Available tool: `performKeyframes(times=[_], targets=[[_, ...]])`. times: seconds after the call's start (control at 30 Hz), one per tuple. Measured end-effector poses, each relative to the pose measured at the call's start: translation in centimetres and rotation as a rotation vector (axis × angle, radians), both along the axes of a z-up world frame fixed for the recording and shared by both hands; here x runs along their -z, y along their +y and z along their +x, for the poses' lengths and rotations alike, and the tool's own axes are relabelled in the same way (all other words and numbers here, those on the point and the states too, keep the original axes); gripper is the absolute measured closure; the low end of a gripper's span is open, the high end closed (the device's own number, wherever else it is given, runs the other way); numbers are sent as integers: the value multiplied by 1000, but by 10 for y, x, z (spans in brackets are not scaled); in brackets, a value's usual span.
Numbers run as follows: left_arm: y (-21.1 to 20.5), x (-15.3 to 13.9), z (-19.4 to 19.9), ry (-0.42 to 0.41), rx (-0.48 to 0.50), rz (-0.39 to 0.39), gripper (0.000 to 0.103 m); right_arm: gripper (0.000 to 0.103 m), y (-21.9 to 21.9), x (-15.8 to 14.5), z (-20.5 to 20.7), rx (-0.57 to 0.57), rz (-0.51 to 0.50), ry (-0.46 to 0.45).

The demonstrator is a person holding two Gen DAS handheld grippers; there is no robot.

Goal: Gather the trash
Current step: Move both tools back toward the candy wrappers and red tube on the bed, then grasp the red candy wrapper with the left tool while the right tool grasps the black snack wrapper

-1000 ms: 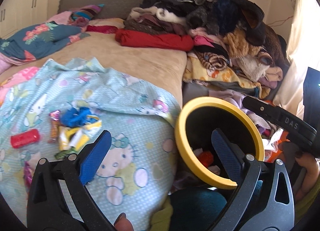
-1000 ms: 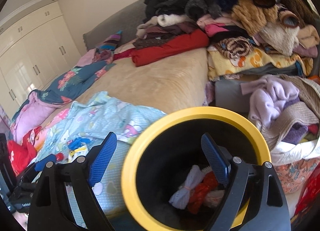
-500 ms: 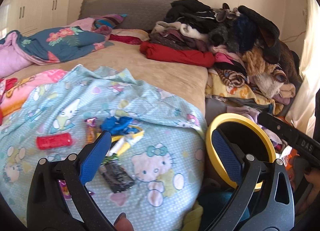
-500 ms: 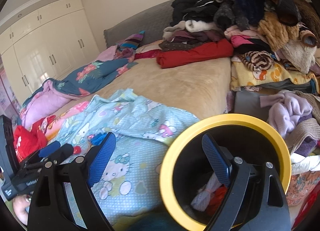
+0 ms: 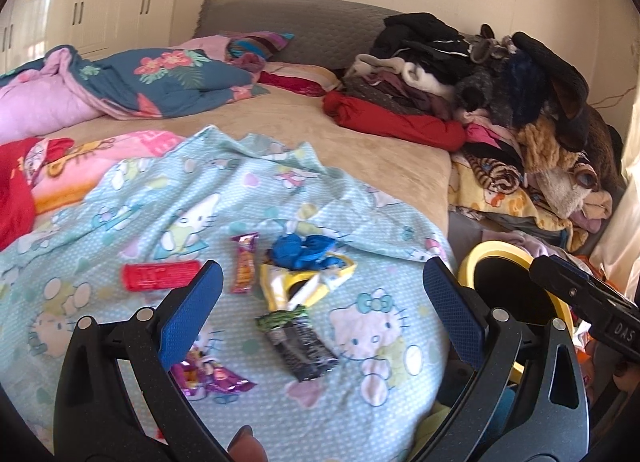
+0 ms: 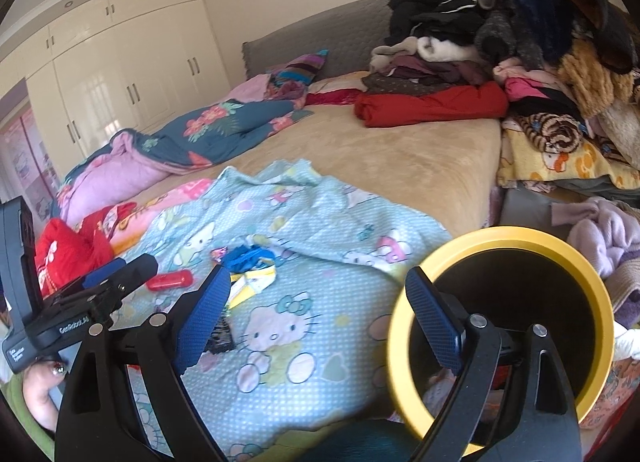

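Bed (image 5: 400,149) with plush tan cover, thin cartoon-print sheet (image 5: 280,197) rumpled over near end. Round black bin (image 6: 520,302) with glossy yellow rim beside bed, right. Crinkly wrappers on sheet: dark foil (image 5: 300,346), red tube-shaped pack (image 5: 160,276), crumpled blue plastic (image 5: 304,248). Left tongs (image 5: 320,318) gape wide, empty, above wrappers. Right tongs (image 6: 320,318) wide, empty, near bin.

— What moved?
— Both grippers swung left, off the yellow-rimmed bin (image 6: 500,234).
— And the left gripper (image 5: 320,310)?
— Its spread fingers now frame the black wrapper (image 5: 300,346) on the bed.
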State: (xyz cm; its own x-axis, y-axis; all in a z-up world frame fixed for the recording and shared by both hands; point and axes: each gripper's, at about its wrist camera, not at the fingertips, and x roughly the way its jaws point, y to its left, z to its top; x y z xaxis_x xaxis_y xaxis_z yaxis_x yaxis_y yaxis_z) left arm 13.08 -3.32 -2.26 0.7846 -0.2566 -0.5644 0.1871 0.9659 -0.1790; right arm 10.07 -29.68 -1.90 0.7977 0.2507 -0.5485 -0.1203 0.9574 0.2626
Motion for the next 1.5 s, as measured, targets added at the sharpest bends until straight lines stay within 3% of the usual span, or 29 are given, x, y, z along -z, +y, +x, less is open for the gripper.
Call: performKeyframes(times=[0.67,1.17,1.5], targets=[[85,19,-11,44,-164,2,11,16,93,27,19,-228,-62,62],[117,58,-23,133,-166,6,11,16,132,54,39,-307,-106,131],[120,86,-25,221,-115,-53,37,21,151,75,59,-335,-136,187]])
